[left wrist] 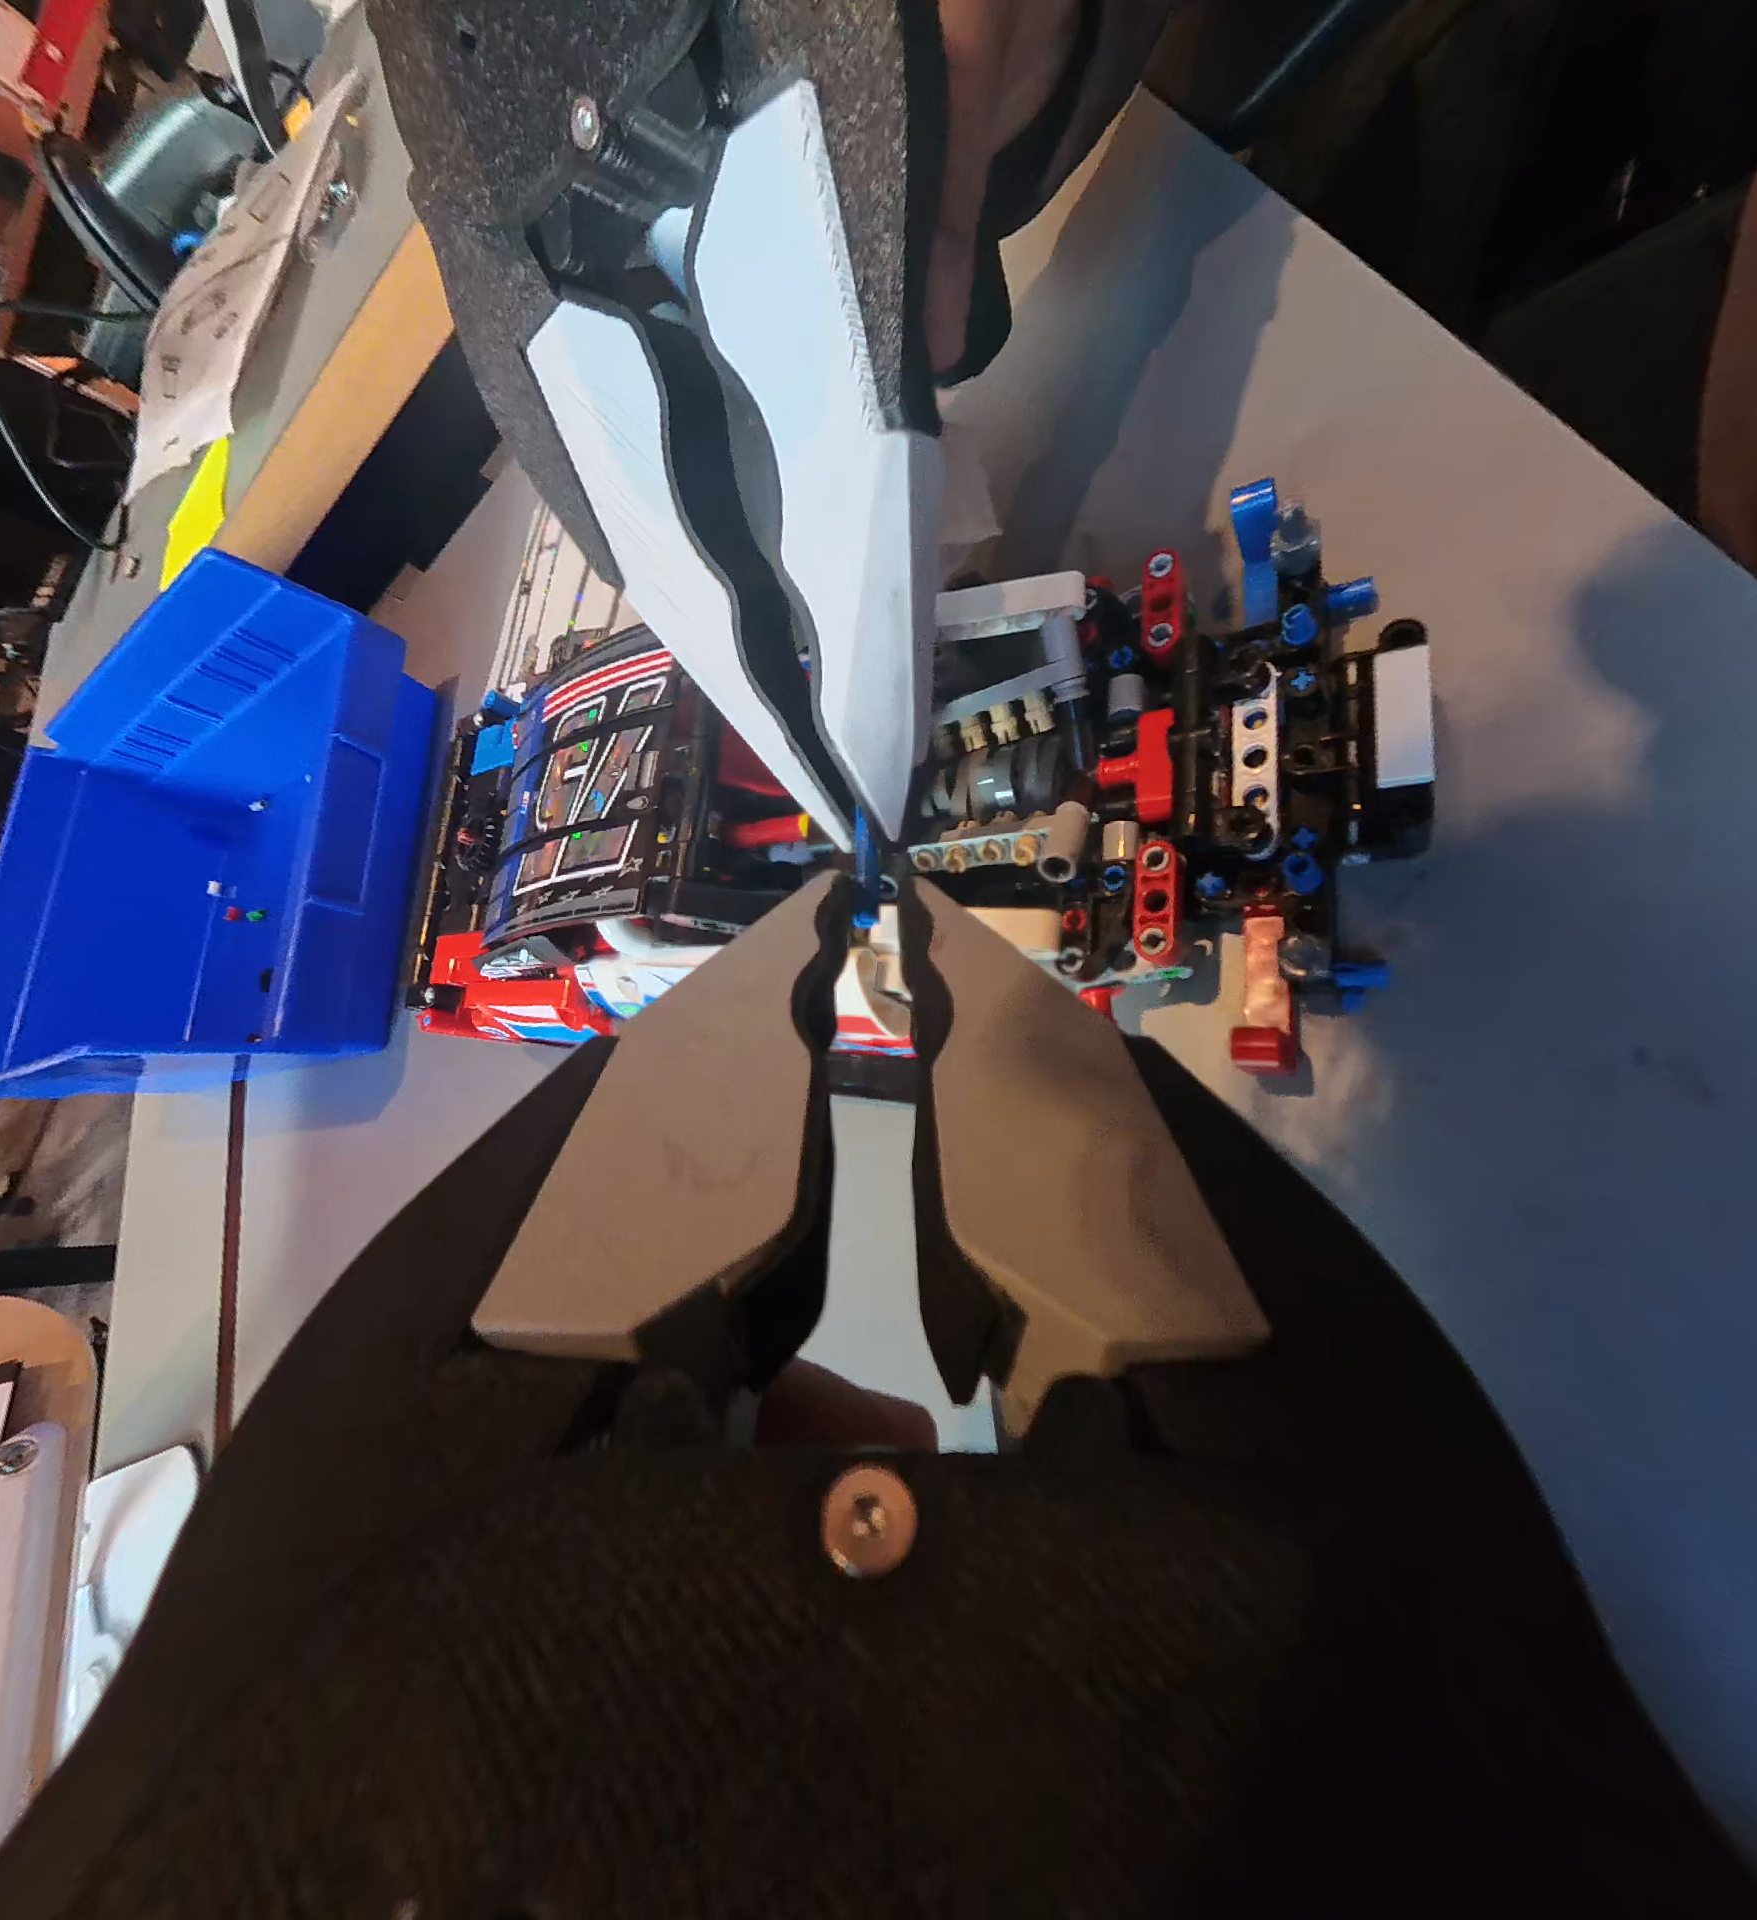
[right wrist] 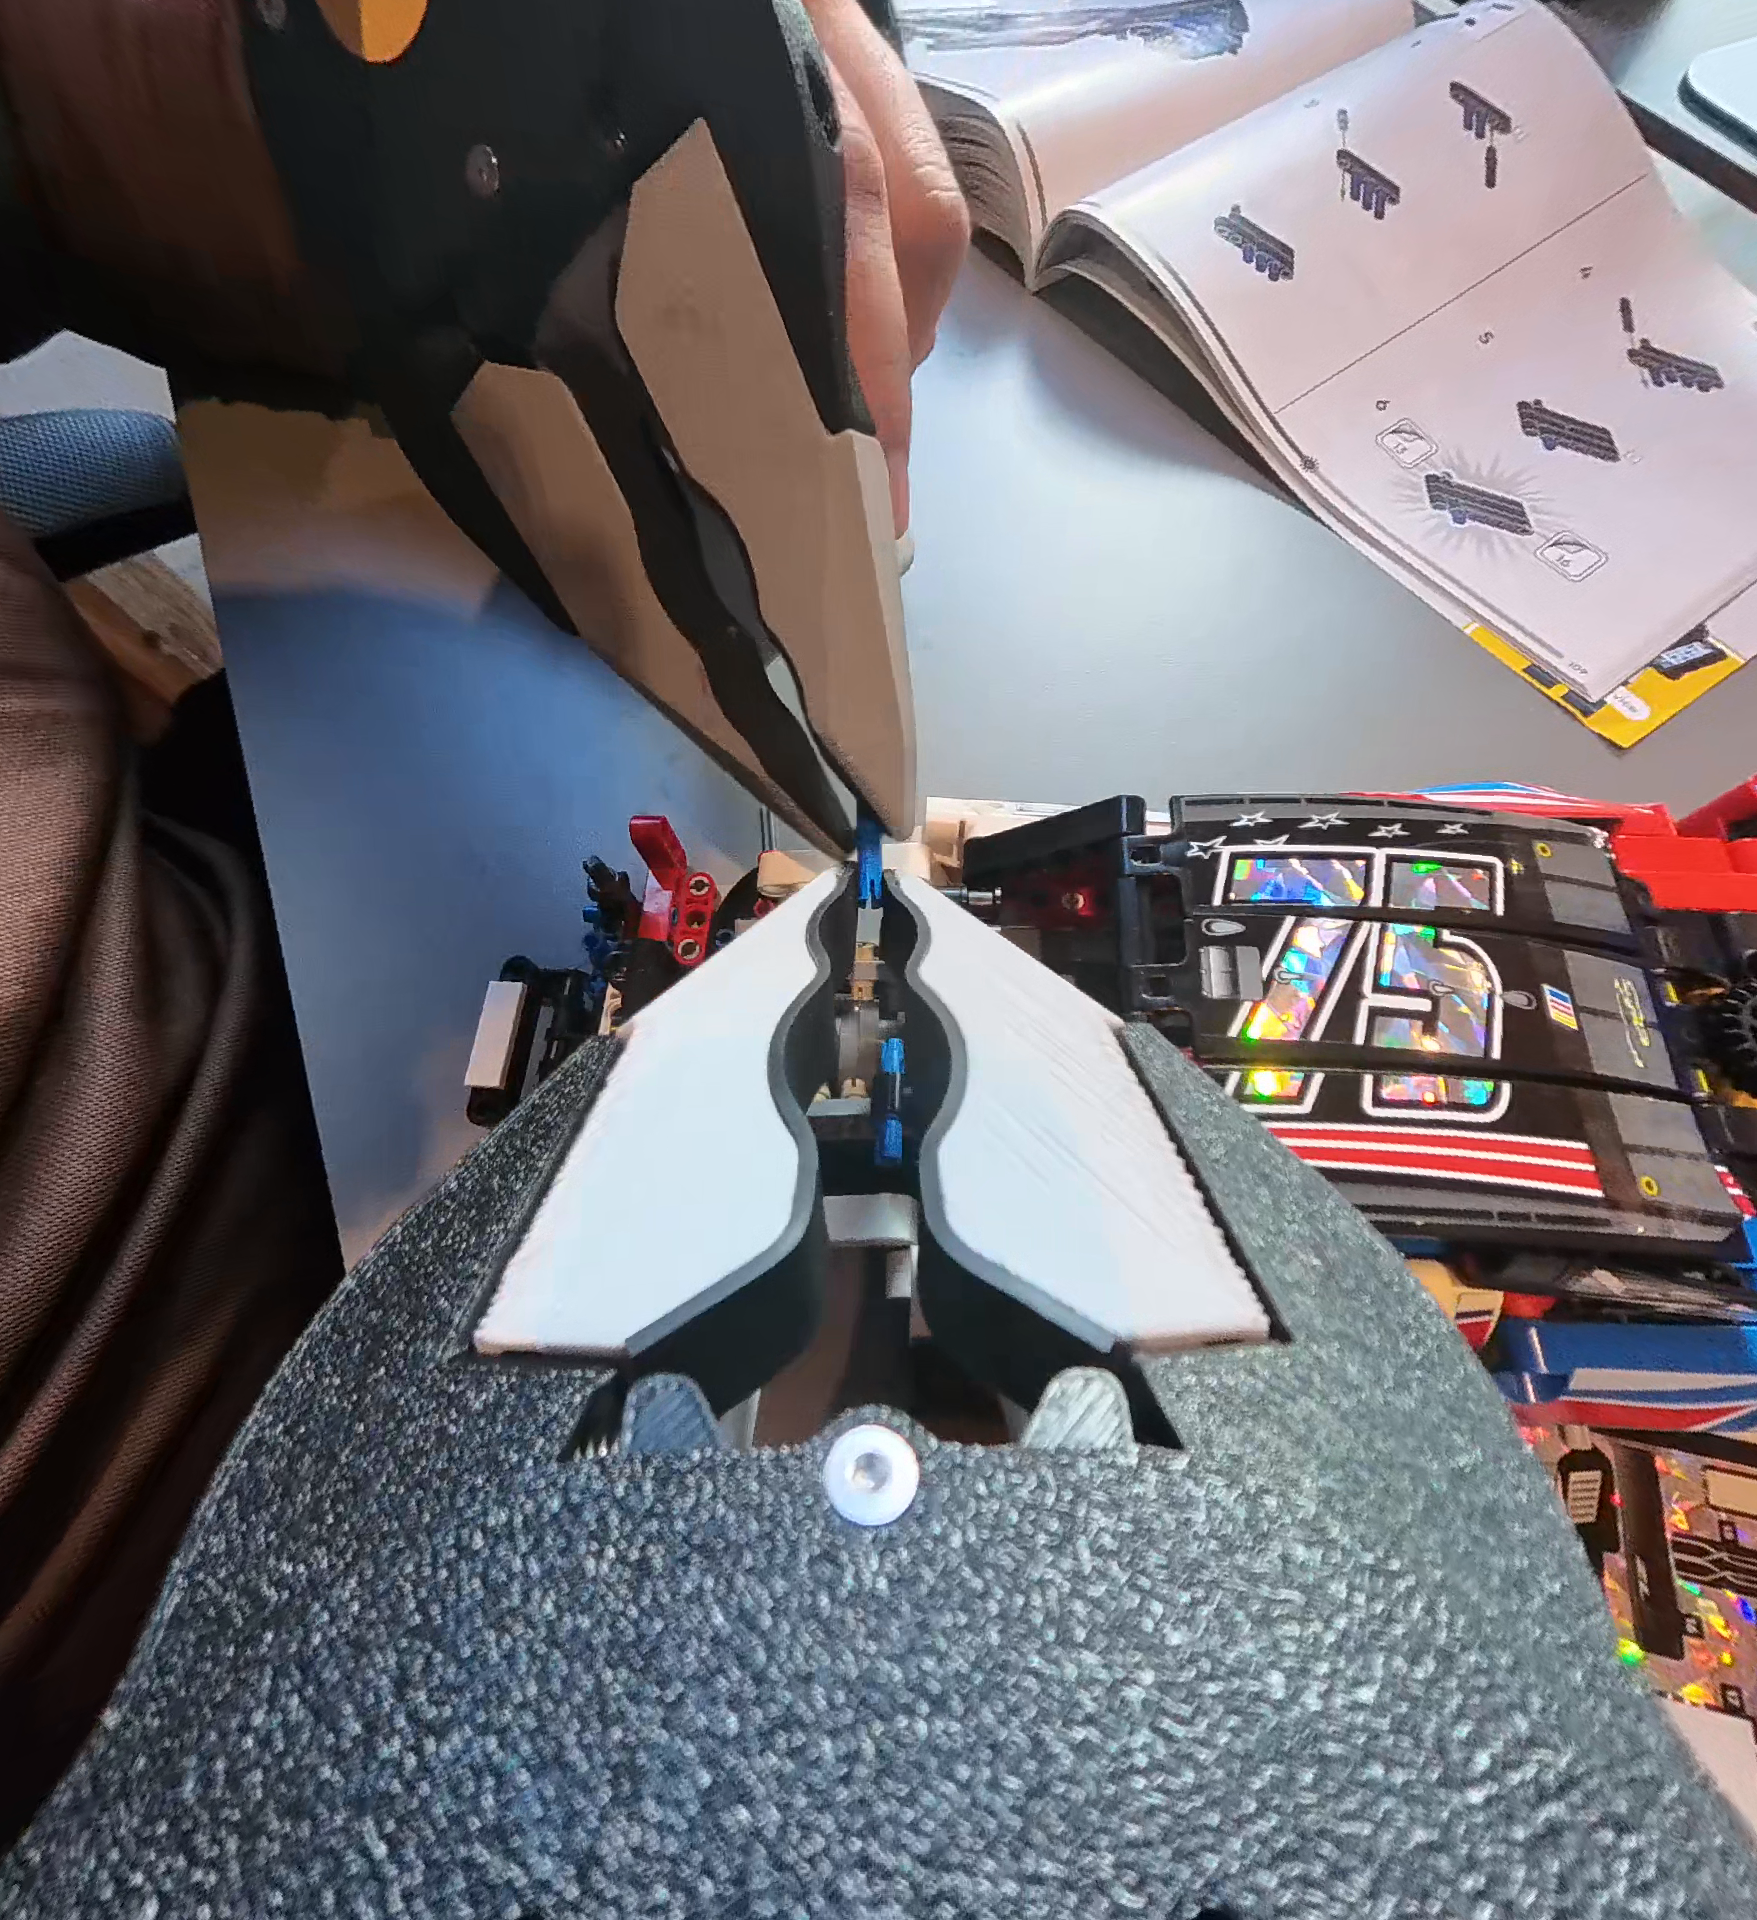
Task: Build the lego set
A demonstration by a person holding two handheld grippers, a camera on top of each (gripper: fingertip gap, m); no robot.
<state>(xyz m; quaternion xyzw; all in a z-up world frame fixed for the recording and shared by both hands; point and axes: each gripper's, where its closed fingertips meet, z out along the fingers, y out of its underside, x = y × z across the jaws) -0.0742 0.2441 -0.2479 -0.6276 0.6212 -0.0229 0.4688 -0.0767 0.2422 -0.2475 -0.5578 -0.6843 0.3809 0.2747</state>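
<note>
A small blue Lego pin [left wrist: 862, 871] is pinched between the tips of both grippers, above the model. My left gripper [left wrist: 869, 888], with tan fingers, is shut on its lower end in the left wrist view. It comes in from above in the right wrist view [right wrist: 866, 821]. My right gripper [right wrist: 865, 881], with white fingers, is shut on the same pin [right wrist: 867, 857] and comes in from the top in the left wrist view [left wrist: 872, 826]. Beneath lie the open Lego chassis [left wrist: 1258, 748] of black, red and blue parts and the black numbered car body [right wrist: 1393, 997].
A blue parts bin [left wrist: 199, 831] stands left of the model on the grey table [left wrist: 1476, 1247]. An open instruction booklet [right wrist: 1373, 312] lies beyond the car. A holographic sticker sheet [right wrist: 1736, 1548] lies at the right. A person's hand [right wrist: 895, 208] holds the left gripper. Only a small space, under 4 cm, lies between the two pairs of fingers.
</note>
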